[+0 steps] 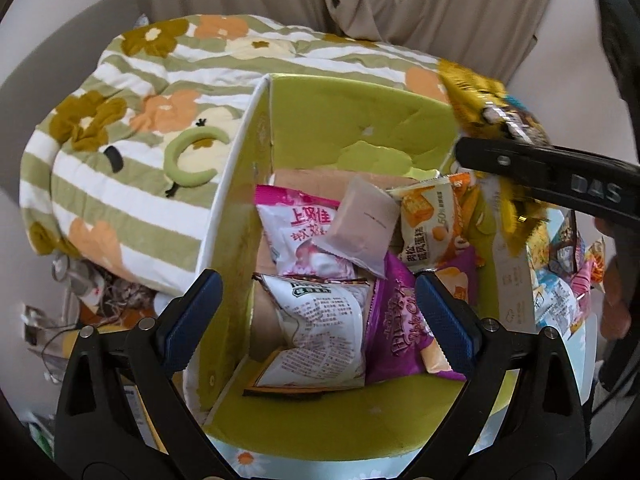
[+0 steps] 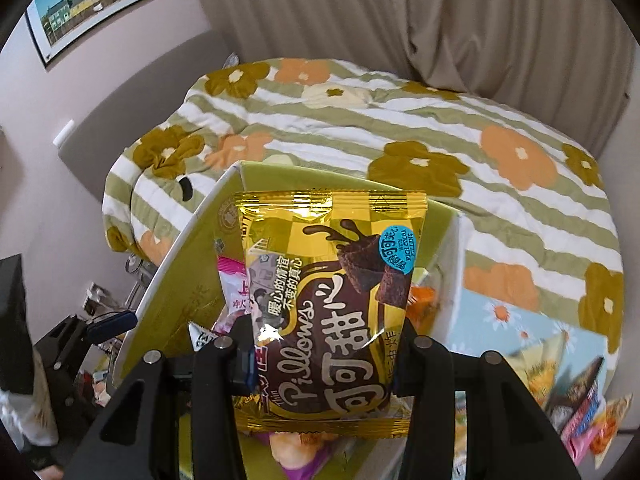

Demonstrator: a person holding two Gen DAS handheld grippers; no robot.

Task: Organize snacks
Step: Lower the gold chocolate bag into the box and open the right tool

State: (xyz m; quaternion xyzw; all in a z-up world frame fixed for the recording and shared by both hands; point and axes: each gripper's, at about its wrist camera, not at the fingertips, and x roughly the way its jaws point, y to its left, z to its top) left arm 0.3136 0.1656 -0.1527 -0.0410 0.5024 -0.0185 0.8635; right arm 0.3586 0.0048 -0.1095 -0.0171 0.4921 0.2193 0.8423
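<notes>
Several snack packets inside a green-lined box (image 1: 360,128): a pink packet (image 1: 296,236), a pale mauve sachet (image 1: 362,226), an orange-and-white cake packet (image 1: 430,216), a white packet (image 1: 324,328) with printed text, and a purple packet (image 1: 400,324). Held over the box's right side, a gold Pillows cocoa packet (image 2: 328,308), clamped between the jaws of the right gripper (image 2: 322,360). Left gripper (image 1: 320,320) low at the box's near edge, jaws apart, gripping nothing. Behind the box, a striped flowered quilt (image 2: 400,128). To the right, outside the box, more loose packets (image 2: 576,396) on a light blue daisy-print surface (image 2: 500,320).
</notes>
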